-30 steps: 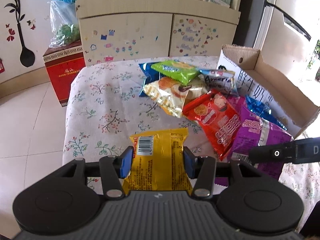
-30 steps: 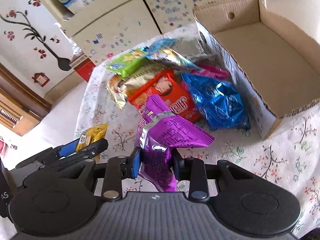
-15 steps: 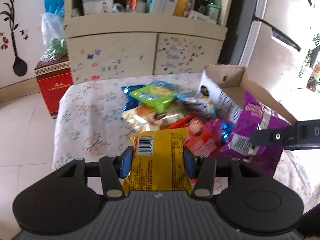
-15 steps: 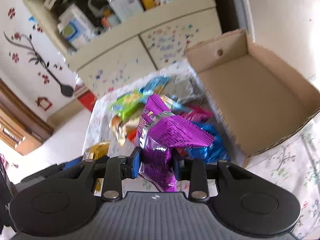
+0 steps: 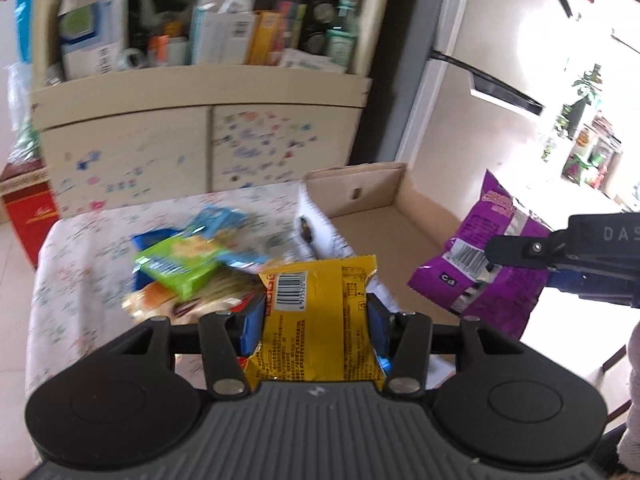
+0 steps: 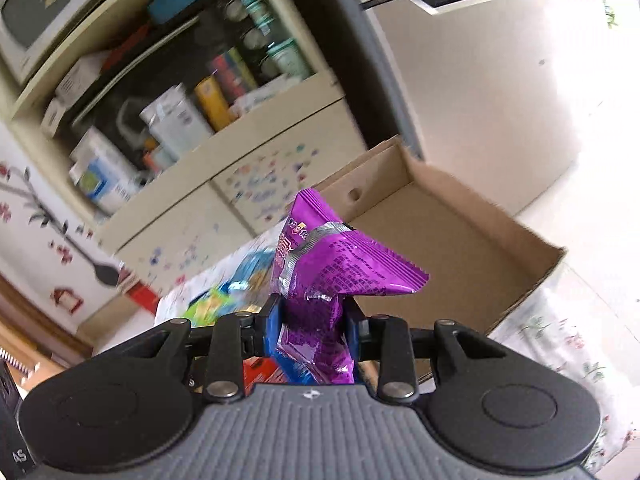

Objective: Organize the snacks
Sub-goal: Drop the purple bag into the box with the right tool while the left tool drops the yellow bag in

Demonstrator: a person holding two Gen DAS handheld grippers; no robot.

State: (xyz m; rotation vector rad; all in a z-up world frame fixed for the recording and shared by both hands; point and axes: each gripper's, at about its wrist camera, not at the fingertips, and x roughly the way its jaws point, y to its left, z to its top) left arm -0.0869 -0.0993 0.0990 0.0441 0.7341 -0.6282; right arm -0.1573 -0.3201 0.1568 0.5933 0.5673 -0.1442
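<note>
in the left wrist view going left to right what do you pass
red box → green snack packet → yellow snack packet in the left gripper → purple snack packet → right gripper

Both grippers now sit higher and nearer the cardboard box [image 5: 384, 188]. The left gripper [image 5: 316, 320] carries the yellow snack packet [image 5: 320, 320] off the floral tablecloth [image 5: 80, 280], and the right gripper [image 6: 314, 322] lifts the purple snack bag [image 6: 332, 264] clear of the snack pile [image 5: 184, 264].

Cream cabinet [image 5: 200, 152] with stickered doors and cluttered open shelf [image 5: 208, 32] at far side, red box [image 5: 28, 208] on tiled floor left, bright light right
</note>
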